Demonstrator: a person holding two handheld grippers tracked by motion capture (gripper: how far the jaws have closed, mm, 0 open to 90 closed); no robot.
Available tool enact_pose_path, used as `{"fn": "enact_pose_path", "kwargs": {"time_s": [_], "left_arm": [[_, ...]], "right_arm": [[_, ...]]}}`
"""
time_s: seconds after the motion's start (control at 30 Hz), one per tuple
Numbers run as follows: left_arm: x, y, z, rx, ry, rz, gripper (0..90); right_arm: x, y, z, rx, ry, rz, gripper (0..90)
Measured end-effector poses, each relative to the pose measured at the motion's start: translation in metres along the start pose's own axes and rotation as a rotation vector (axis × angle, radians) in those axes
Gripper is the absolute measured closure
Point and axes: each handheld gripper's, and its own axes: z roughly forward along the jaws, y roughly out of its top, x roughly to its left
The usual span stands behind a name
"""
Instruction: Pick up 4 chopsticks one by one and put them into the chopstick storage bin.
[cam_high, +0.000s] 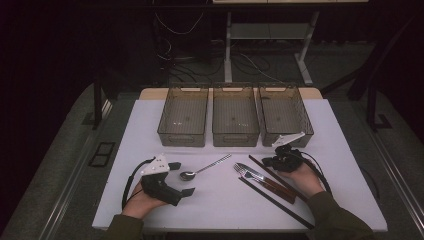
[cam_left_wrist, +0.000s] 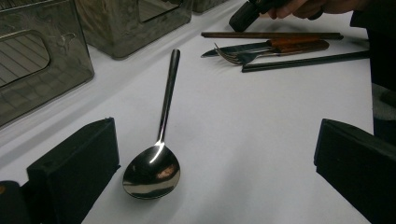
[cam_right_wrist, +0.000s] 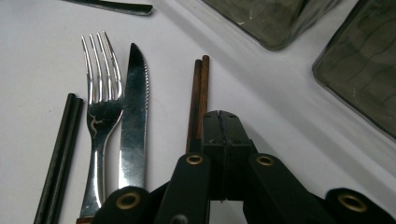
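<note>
A steel spoon (cam_high: 200, 170) lies on the white table (cam_high: 220, 200), its bowl (cam_left_wrist: 152, 172) on the cloth between the wide-apart jaws of my left gripper (cam_high: 181, 178), which is open and touches nothing. Right of it lie a fork (cam_right_wrist: 100, 93) and a knife (cam_right_wrist: 133, 116) side by side, with a black chopstick pair (cam_right_wrist: 60, 149) on one side and a brown pair (cam_right_wrist: 198, 88) on the other. My right gripper (cam_right_wrist: 219, 121) is shut with nothing between its pads and hovers just beside the brown pair (cam_high: 265, 170).
Three translucent grey bins (cam_high: 181, 138) (cam_high: 235, 138) (cam_high: 280, 137) stand in a row along the far side of the table, all empty. Both forearms come in over the near table edge. Cables trail from each gripper.
</note>
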Motion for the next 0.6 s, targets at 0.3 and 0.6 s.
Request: {"fn": "enact_pose_path", "kwargs": {"time_s": [0.3,0.6], "left_arm": [[-0.0001,0.0001,0.0001,-0.001,-0.003,0.002,0.0],[-0.0002,0.0001,0.0002,-0.001,-0.003,0.001,0.0]], "right_arm": [[0.0042,0.0014,0.0014,0.006,0.023,-0.018,89.7],[0.0094,0.0032,0.0033,0.009,0.044,-0.046,89.6]]}}
